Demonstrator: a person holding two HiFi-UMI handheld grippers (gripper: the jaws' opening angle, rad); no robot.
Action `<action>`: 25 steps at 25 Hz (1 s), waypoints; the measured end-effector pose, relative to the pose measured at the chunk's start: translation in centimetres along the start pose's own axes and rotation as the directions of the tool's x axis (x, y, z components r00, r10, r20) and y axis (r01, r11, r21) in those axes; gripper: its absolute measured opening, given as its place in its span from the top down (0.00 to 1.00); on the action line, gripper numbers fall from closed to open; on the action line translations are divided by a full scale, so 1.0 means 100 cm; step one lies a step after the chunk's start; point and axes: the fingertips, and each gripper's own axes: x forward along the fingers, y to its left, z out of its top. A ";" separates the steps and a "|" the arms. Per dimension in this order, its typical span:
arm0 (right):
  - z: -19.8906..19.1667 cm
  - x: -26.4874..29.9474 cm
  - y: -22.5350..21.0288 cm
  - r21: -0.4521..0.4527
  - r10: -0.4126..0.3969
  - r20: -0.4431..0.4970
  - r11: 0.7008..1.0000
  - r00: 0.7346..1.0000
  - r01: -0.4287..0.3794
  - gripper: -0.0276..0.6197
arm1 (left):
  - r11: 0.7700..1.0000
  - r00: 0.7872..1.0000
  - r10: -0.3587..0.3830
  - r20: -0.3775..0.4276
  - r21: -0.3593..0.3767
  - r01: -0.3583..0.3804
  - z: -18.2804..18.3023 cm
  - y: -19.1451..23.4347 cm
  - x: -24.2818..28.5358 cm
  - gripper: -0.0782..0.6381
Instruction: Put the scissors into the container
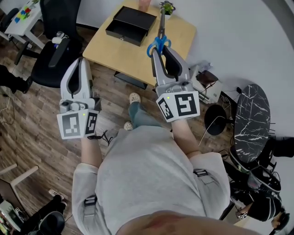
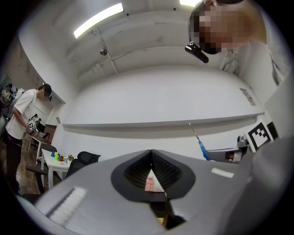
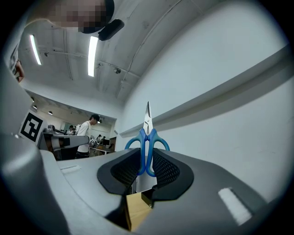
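Blue-handled scissors (image 1: 159,42) stick up out of my right gripper (image 1: 160,49), which is shut on their handles, blades pointing away from me. The right gripper view shows the scissors (image 3: 147,140) pinched between the jaws, blades upward against the white wall. The black open container (image 1: 131,25) sits on the wooden table (image 1: 179,36), to the left of and beyond the scissors' handles in the head view. Left of the table, over the floor, my left gripper (image 1: 81,62) is shut with nothing in it. From the left gripper view the scissors (image 2: 201,148) show far off at right.
A black office chair (image 1: 57,46) stands left of the table. A small potted plant (image 1: 167,8) sits at the table's far edge. A dark marble round table (image 1: 251,120) and stools stand at right. A person in a white shirt (image 2: 20,117) stands far left.
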 end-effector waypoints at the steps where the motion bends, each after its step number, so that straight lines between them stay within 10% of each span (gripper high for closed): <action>1: -0.001 0.012 -0.002 0.002 0.004 0.000 1.000 1.000 -0.004 0.83 | 1.000 1.000 0.008 -0.002 0.001 -0.008 -0.002 0.008 0.009 0.81; 15: -0.010 0.150 -0.039 -0.022 0.082 0.009 0.996 0.997 -0.082 0.83 | 0.998 0.998 0.055 0.034 0.017 -0.056 -0.011 0.066 0.121 0.81; 25: -0.074 0.220 -0.054 -0.101 0.219 -0.201 0.965 0.955 -0.243 0.83 | 0.994 0.994 0.110 -0.002 0.014 -0.110 -0.036 0.089 0.165 0.81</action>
